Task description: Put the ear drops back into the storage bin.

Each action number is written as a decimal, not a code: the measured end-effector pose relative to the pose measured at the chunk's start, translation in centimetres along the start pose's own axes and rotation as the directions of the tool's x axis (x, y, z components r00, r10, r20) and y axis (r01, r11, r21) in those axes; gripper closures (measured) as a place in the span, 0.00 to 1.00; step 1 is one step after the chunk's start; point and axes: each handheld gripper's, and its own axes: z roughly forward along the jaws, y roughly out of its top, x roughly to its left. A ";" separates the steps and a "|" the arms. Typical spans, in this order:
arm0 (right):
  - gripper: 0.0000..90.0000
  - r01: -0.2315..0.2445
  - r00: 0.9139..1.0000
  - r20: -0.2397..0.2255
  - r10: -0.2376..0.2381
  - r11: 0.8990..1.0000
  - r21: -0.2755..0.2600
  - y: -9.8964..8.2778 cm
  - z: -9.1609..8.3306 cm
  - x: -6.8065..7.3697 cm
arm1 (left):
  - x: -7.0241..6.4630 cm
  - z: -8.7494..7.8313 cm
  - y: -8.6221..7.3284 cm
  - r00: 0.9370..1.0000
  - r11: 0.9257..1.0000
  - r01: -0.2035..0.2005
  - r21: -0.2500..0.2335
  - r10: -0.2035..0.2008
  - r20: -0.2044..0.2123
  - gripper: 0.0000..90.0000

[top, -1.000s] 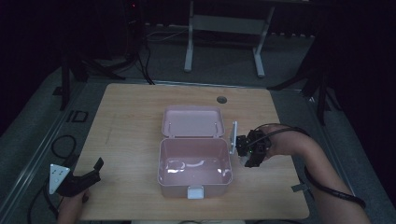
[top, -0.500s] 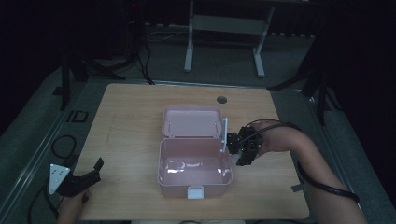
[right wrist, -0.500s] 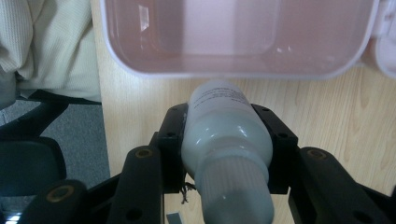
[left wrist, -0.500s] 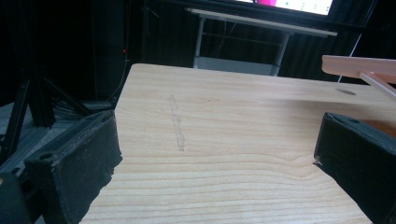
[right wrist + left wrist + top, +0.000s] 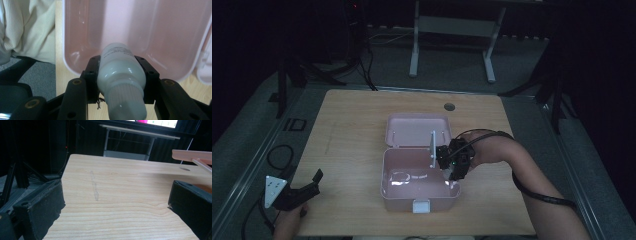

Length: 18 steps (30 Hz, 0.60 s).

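An open pink box point(image 5: 385, 176) stands mid-table with its lid point(image 5: 414, 130) laid back behind it. My right gripper point(image 5: 451, 161) hangs over the box's right rim, shut on a white bottle point(image 5: 117, 82). In the right gripper view the two black pads point(image 5: 93, 72) clamp the bottle's shoulder. Its base points into the bare pink interior point(image 5: 162, 30), and its ribbed cap faces the camera. My left gripper point(image 5: 310, 194) rests at the table's front left corner. Its jaws stand wide open point(image 5: 115, 195) over bare wood, with nothing between them.
The wooden table point(image 5: 352, 130) has a round cable hole point(image 5: 449, 106) at the back. A white clasp point(image 5: 421, 205) sits on the box's front wall. A person's cream garment point(image 5: 27, 27) lies beyond the table edge. A metal stand point(image 5: 452, 30) is on the floor behind.
My right gripper has carried the bottle leftward, from beside the box's right wall to over its right rim. The left gripper has stayed put.
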 end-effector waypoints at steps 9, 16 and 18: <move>0.66 0.028 0.999 -0.020 -0.027 0.999 0.024 1.7 1.4 -0.5 | 0.0 0.0 0.0 1.000 1.000 0.003 -0.001 -0.003 0.003 0.00; 0.66 0.031 0.999 -0.022 -0.030 0.999 0.038 2.1 3.0 -0.9 | 0.0 0.0 0.0 1.000 1.000 0.001 -0.002 -0.001 0.004 0.00; 0.66 0.026 1.000 -0.017 -0.026 0.999 0.041 2.2 3.5 -1.0 | 0.0 0.0 0.0 1.000 1.000 -0.001 -0.001 0.001 0.003 0.01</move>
